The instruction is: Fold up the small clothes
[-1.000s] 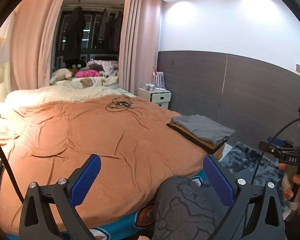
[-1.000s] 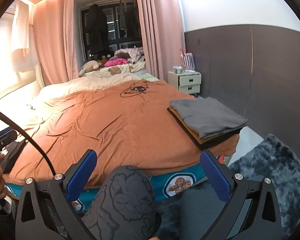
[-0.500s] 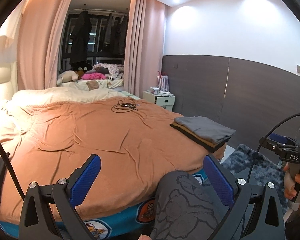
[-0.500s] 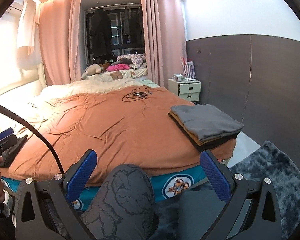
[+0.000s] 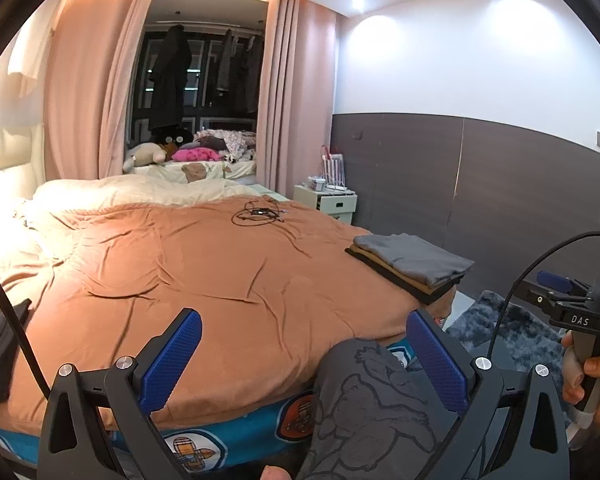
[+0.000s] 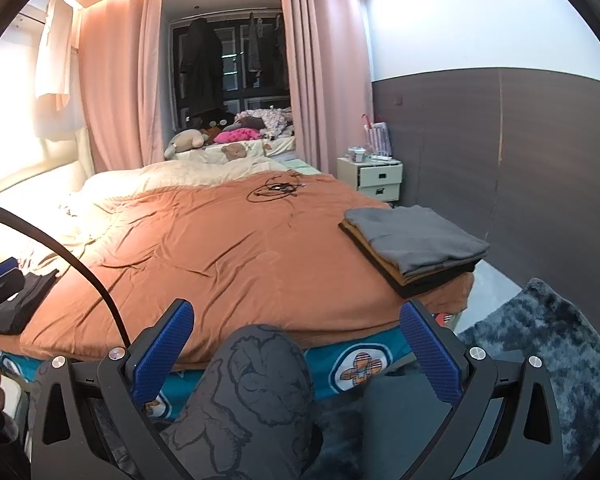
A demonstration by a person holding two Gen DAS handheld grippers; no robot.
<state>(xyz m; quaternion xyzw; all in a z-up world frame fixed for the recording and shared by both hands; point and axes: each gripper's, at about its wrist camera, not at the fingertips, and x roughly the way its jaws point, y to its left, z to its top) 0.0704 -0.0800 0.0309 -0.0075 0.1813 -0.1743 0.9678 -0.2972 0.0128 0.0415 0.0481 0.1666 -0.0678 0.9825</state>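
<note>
The folded stack of soft clothes, a grey knit piece on top with a tan layer and a black layer under it, sits at the right corner of the bed, its outer edge level with the mattress edge. A second dark, crumpled garment lies at the left edge of the bed, near my left hand; I judge that is the one waiting to be folded, though I cannot be sure from here. Cloth like this should be light and limp, with no stiffness of its own, so it will sag and bunch if I pinch it mid-panel. I would take it at a corner or along a hem (two corners, one per tool, would let it hang flat).

My left gripper is spread wide with nothing between its blue pads, and my right gripper is spread just as wide and empty. Both hang low in front of the bed, well apart from either garment, above my knee in grey printed trousers.

Around this, the rumpled orange bedspread covers the mattress, a tangle of black cable lies near its far side, and a small cream bedside cabinet stands by the dark panelled wall.
</note>
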